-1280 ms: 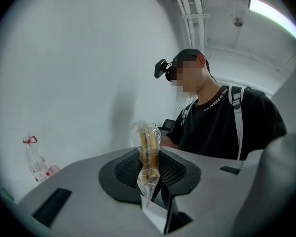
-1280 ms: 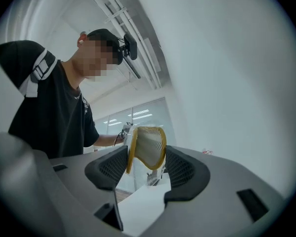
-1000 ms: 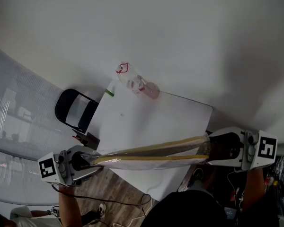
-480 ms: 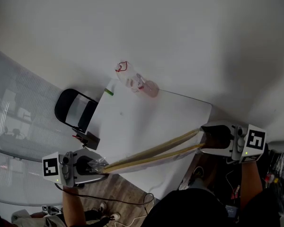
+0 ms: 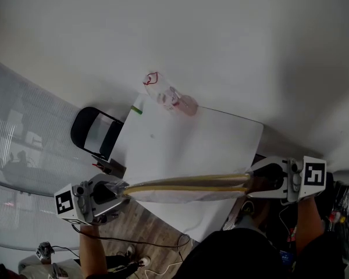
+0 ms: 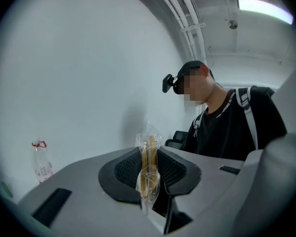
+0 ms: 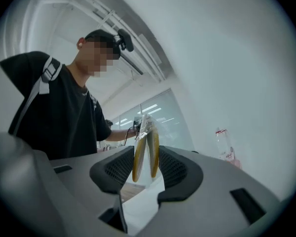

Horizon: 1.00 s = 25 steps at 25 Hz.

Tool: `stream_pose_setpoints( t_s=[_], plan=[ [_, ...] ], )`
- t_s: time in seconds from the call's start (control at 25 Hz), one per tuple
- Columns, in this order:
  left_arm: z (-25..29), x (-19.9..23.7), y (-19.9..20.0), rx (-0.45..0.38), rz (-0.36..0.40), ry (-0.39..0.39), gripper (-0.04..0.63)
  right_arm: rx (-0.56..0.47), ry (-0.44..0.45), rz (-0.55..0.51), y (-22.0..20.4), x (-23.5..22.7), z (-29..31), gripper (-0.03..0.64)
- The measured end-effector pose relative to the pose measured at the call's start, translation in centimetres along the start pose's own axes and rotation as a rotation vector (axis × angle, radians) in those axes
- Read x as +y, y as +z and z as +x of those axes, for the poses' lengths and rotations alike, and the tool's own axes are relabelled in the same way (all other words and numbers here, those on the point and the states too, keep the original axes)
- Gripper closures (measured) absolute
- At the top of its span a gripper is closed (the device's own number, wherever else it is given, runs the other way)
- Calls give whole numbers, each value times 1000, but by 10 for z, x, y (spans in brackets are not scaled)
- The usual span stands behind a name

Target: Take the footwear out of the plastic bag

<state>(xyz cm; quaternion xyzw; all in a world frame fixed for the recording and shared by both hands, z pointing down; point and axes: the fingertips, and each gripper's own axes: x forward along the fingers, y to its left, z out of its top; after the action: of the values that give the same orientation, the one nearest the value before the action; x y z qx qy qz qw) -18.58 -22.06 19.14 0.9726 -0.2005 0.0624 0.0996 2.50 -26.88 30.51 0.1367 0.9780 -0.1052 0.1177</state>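
A clear plastic bag (image 5: 186,189) with flat, yellow-edged footwear inside hangs stretched level above the near edge of the white table (image 5: 180,150). My left gripper (image 5: 123,189) is shut on the bag's left end, and crumpled plastic (image 6: 148,167) with the yellow edges shows between its pads. My right gripper (image 5: 247,182) holds the other end. The two yellow soles (image 7: 145,152) stand edge-on between its jaws, which have just been closing on them through the plastic.
A clear bottle (image 5: 171,97) with a red cap ring lies at the table's far edge, next to a small green-tipped item (image 5: 136,110). A black chair (image 5: 93,133) stands at the table's left. Cables trail on the wooden floor below.
Half a second ago the bag slanted up toward the right. Now it lies level: the right gripper has come down and the left has risen slightly.
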Motion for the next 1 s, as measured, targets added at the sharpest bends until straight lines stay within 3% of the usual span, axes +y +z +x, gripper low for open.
stream_pose_setpoints(
  t_s=[0.16,0.32,0.52,0.72,0.88,1.0],
  plan=[
    [15,11,-17,-14,-5,50,483,-24,-41,-100,10,8,15,459],
    [14,15,-31,-26,-71,32,480,84,-124,-190,1,10,17,495],
    [13,12,-34,-75,-115,-20,503,142,-101,-144,-10,16,5,495],
    [10,12,-31,-126,-132,-43,506,208,-75,12,-38,18,5,495],
    [9,17,-33,-163,-156,-12,506,290,-77,43,-60,19,14,528],
    [2,23,-31,-181,-131,46,505,227,-116,101,-53,14,22,532]
  ],
)
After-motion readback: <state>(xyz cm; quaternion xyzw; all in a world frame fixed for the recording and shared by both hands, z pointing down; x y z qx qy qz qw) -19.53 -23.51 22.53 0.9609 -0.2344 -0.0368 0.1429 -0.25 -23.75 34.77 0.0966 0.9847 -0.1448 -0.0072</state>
